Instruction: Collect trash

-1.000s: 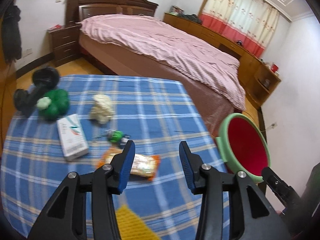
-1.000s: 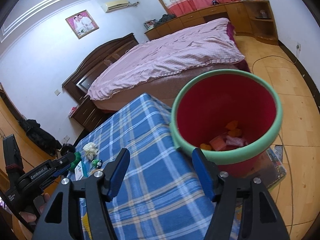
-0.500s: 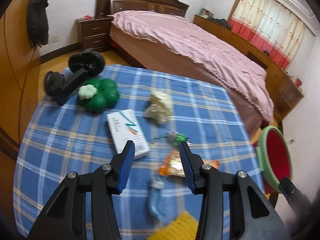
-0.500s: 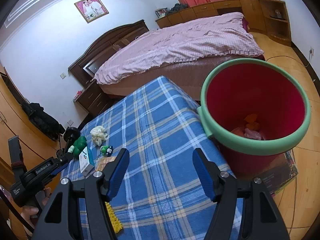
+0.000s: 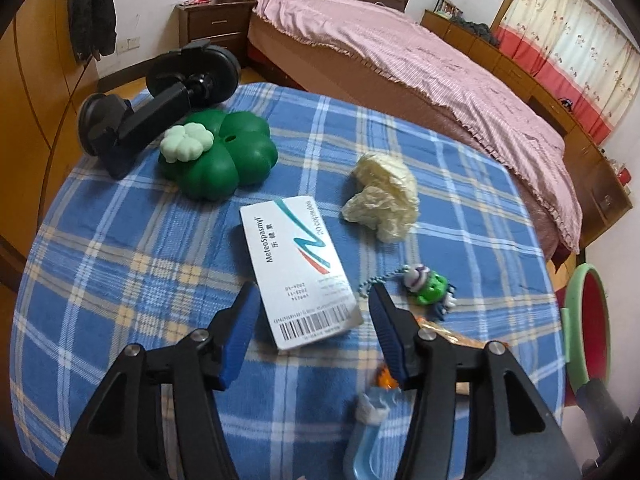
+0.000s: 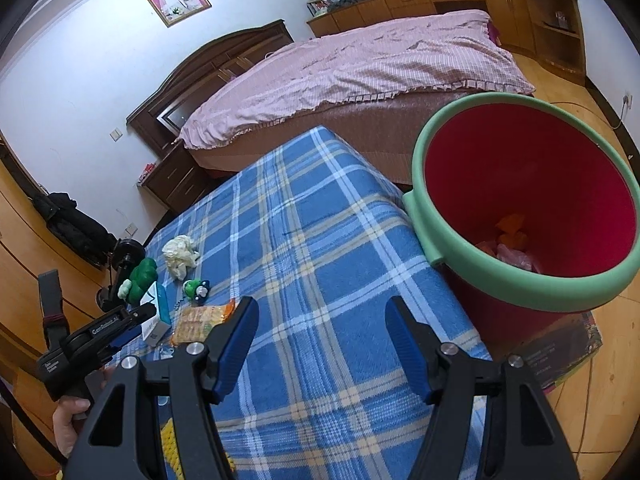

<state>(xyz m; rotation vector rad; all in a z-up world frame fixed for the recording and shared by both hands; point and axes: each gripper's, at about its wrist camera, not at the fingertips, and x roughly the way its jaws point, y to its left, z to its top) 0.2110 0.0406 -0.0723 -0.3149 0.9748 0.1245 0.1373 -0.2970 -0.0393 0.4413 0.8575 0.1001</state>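
A white medicine box (image 5: pixel 298 268) lies flat on the blue plaid table (image 5: pixel 120 248). My left gripper (image 5: pixel 312 312) hovers over the box's near end, its jaws opening, one on each side of the box and not touching it. A crumpled cream tissue (image 5: pixel 384 200) lies beyond the box. An orange snack wrapper (image 6: pixel 202 318) lies beside it, mostly hidden in the left wrist view. My right gripper (image 6: pixel 322 320) stands open and empty over the table's near right part, left of the red bin with a green rim (image 6: pixel 520 200), which holds some trash.
A green clover-shaped toy (image 5: pixel 216 156), a black suction mount (image 5: pixel 160 96), a small green keychain figure (image 5: pixel 428 288), a pale blue item (image 5: pixel 368 436) and a yellow scrubber (image 6: pixel 172 448) also lie on the table. A pink-covered bed (image 5: pixel 420 64) stands behind. A hand (image 6: pixel 68 420) holds the left gripper.
The left gripper has swung left and down from the orange wrapper to the medicine box, and its jaws have widened. The right gripper has drifted a little, so the bin now sits further right.
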